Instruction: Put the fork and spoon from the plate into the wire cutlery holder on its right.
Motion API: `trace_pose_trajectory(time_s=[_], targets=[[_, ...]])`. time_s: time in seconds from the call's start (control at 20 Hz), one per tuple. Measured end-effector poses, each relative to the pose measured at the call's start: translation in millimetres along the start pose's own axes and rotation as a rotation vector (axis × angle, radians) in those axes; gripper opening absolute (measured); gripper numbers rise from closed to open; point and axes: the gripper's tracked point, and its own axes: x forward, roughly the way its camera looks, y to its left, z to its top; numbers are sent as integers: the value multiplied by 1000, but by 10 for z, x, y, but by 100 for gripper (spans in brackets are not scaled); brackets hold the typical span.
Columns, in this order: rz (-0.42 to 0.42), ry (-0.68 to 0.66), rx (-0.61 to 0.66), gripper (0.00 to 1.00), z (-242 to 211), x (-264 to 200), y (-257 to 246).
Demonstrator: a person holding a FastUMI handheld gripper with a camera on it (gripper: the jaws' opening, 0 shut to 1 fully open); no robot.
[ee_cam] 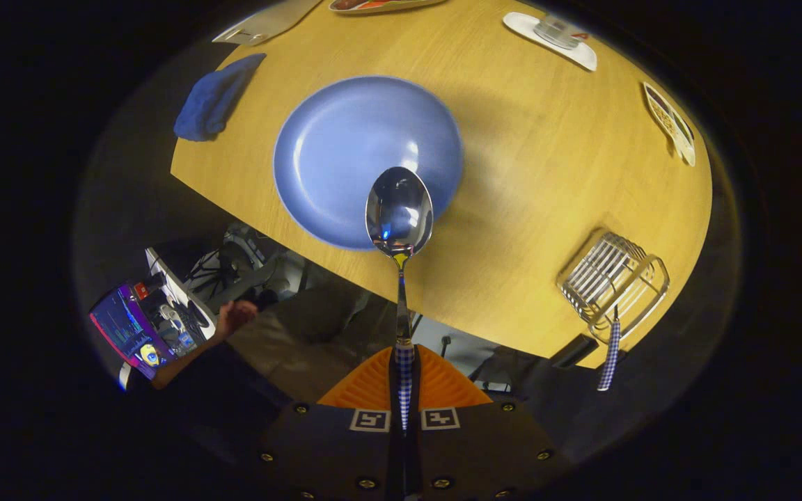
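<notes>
My gripper (404,379) is shut on the spoon (399,219), both fingers pressing on its checked handle. The spoon points straight ahead, its shiny bowl hanging high above the near edge of the blue plate (345,149). The plate lies bare on the round wooden table (547,181). To the right of the plate, near the table's edge, stands the wire cutlery holder (610,278). A checked handle (610,355), seemingly the fork's, sticks out of the holder toward me. I am looking steeply down on the table from well above it.
A blue cloth (211,101) lies on the table left of the plate. White coasters or cards (554,38) sit at the far side and another (669,122) at the right. Below the table edge a person's hand (234,316) and a lit screen (126,330) show.
</notes>
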Motion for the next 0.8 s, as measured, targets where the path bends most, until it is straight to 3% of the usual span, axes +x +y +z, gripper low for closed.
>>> trace_pose_trajectory(time_s=[0.35,0.8], targets=[[-15,81,113,2,-670,-384,-756],[45,176,274,2,-665,-399,-1182]])
